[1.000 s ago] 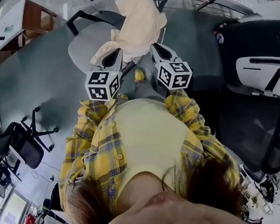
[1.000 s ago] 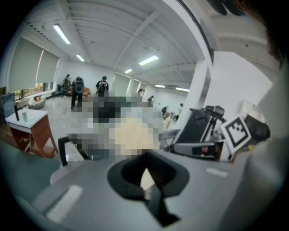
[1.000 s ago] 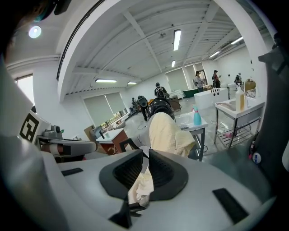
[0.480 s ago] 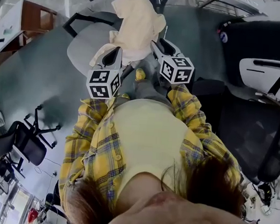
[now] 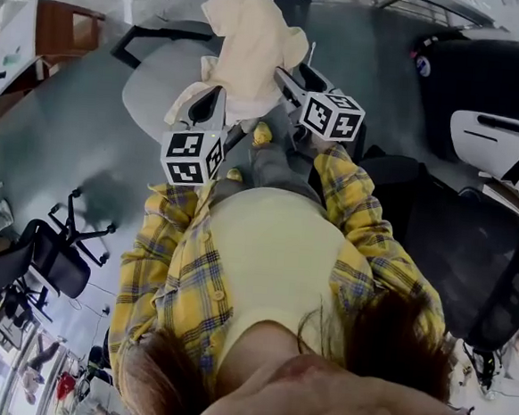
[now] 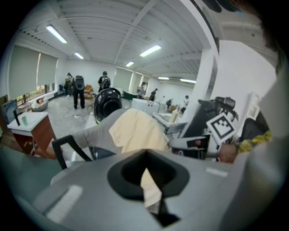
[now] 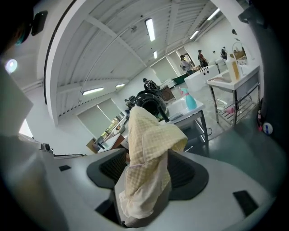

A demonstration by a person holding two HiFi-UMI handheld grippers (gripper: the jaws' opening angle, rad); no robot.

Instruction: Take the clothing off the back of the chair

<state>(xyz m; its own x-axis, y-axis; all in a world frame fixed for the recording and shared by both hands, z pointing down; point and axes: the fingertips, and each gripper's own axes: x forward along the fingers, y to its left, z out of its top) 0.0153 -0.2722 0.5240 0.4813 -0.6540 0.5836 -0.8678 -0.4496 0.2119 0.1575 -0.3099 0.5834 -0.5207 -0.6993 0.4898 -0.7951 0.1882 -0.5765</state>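
A pale yellow garment [image 5: 250, 40] lies draped over a grey chair [image 5: 157, 82] in front of me. My left gripper [image 5: 216, 96] is at its lower left corner, shut on a strip of the cloth. In the left gripper view that strip [image 6: 151, 191] sits pinched where the jaws meet, and the rest of the garment [image 6: 133, 131] hangs over the chair back [image 6: 97, 131]. My right gripper [image 5: 283, 74] is at the garment's right side. Its jaws are opening, and the checked cloth [image 7: 149, 135] hangs loose between them in the right gripper [image 7: 144, 180] view.
Black office chairs [image 5: 472, 237] crowd the right side, with a white and black seat [image 5: 502, 141] behind them. A wooden cabinet [image 5: 63, 30] stands far left and a small black chair [image 5: 49, 262] lower left. A table with a spray bottle [image 7: 190, 100] lies beyond the grey chair. People [image 6: 79, 88] stand far off.
My right gripper has rolled and shifted up toward the garment. The left gripper has crept slightly forward, still on the cloth. The garment stays draped on the chair.
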